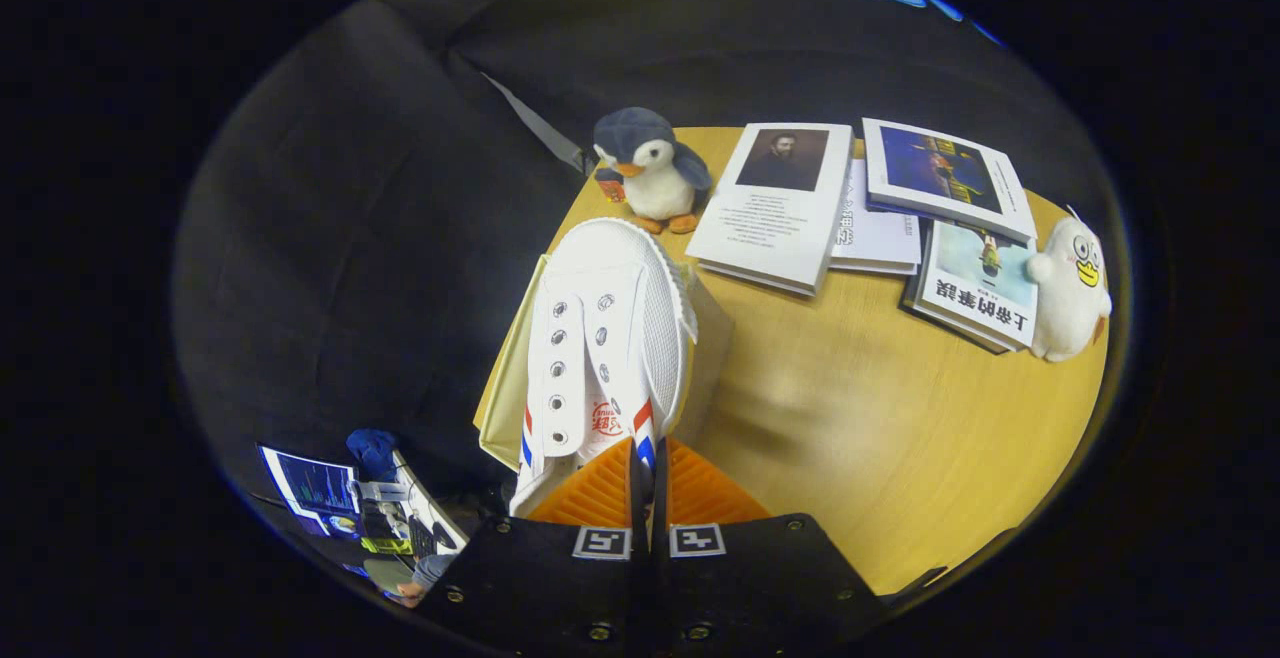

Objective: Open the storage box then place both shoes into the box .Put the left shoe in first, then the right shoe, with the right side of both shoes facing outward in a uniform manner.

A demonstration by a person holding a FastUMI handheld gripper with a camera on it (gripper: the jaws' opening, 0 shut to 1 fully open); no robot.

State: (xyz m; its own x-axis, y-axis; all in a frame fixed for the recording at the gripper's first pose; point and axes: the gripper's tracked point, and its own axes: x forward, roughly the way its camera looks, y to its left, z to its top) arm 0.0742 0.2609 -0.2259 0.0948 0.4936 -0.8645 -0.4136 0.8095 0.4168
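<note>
White shoe (600,338) pinched in hand-held gripper (647,468), over table (900,458) edge.

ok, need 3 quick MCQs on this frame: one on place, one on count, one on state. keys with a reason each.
1. The penguin plush sits:
A) beyond the shoe's toe
B) on top of the books
C) between the fingers

2. Plush toys on the table:
A) one
B) two
C) four

3. The gripper is:
A) wide open, holding nothing
B) shut on the white shoe
C) shut on a book

Key:
1 A, it stands at the table edge just past the toe.
2 B, the penguin and a white duck plush.
3 B, both fingers pinch the shoe's heel end.
</note>
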